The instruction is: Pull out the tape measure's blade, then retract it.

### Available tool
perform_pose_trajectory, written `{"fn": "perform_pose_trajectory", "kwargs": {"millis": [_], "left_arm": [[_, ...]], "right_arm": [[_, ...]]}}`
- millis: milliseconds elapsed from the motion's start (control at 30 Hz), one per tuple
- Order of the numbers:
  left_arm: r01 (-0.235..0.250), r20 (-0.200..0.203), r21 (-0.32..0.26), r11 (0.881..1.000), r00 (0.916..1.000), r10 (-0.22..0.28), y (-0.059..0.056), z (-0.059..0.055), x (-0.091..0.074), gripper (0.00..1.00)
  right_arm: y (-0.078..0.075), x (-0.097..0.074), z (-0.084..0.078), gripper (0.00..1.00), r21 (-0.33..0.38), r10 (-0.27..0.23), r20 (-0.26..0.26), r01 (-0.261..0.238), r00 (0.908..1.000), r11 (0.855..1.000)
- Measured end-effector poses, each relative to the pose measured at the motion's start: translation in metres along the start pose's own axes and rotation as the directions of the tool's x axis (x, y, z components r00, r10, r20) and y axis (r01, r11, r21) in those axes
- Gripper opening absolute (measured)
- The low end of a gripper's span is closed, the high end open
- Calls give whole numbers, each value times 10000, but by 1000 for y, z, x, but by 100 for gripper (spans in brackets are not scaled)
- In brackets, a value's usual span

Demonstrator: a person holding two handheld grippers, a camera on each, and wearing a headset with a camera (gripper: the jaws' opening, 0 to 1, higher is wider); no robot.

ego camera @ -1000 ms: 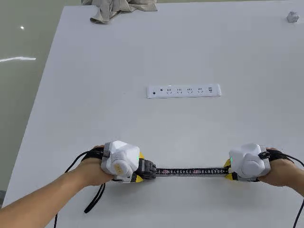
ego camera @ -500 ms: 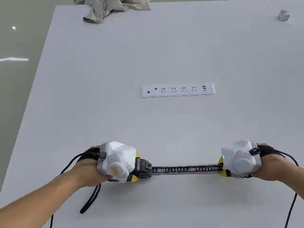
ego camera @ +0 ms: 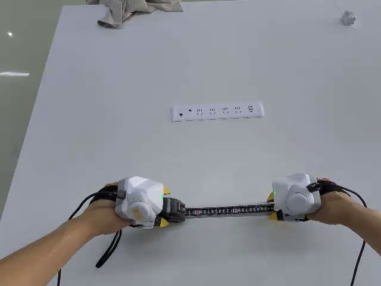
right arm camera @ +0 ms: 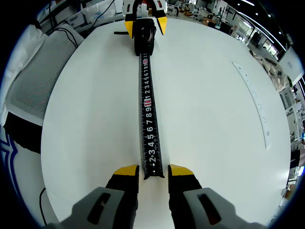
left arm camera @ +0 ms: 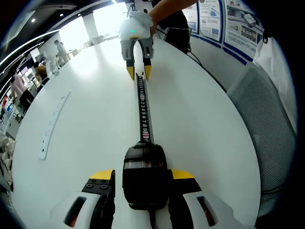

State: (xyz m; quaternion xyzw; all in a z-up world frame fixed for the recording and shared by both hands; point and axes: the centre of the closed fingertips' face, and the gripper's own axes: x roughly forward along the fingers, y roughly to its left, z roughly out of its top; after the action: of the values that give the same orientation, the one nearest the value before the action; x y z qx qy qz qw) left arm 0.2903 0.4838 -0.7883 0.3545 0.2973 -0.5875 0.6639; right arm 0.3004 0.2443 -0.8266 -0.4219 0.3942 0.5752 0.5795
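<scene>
Bright, even overhead light, white worktop (ego camera: pixel 119 119) almost shadowless in the head view, pale window glare at its far end in the left gripper view, fisheye bending toward both gripper views' edges, focus sharp.

The left hand (ego camera: pixel 104 214) holds the left tongs (ego camera: pixel 168 208) pointing right, jaws closed against the tape measure (left arm camera: pixel 144 174). The right hand (ego camera: pixel 333 205) holds the right tongs (ego camera: pixel 272 206) pointing left, straight at them, jaws pinching the blade (right arm camera: pixel 148 119) by its end. Both sit low and level.
</scene>
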Motion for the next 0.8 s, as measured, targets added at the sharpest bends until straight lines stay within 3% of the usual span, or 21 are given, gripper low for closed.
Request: {"fn": "perform_pose_trajectory", "kwargs": {"millis": [200, 467, 533, 600, 633, 800], "left_arm": [[-221, 132, -326, 9992, 9997, 226, 1, -2, -6, 44], [-732, 307, -1047, 9918, 9966, 768, 2, -8, -14, 50], [-878, 362, -1233, 9885, 9950, 929, 2, -9, -16, 50], [-1048, 554, -1841, 9773, 9916, 1167, 2, -6, -20, 51], [-1135, 606, -1667, 9795, 9903, 1251, 3, -6, -22, 51], [-1497, 591, -1950, 9693, 9847, 1640, 3, -9, -28, 52]], "right_arm": [[2, 0, 0, 27, 257, -135, 88, 132, 9999, 9996], [-2, -6, 3, 30, 1369, -770, 540, 690, 9956, 9882], [-2, -6, 2, 30, 1567, -843, 562, 746, 9949, 9848], [-2, -7, 4, 32, 1833, -959, 697, 818, 9929, 9796], [-2, -9, 4, 33, 1922, -1022, 724, 866, 9921, 9775], [-2, -16, 8, 37, 2444, -1352, 999, 1074, 9858, 9637]]}}
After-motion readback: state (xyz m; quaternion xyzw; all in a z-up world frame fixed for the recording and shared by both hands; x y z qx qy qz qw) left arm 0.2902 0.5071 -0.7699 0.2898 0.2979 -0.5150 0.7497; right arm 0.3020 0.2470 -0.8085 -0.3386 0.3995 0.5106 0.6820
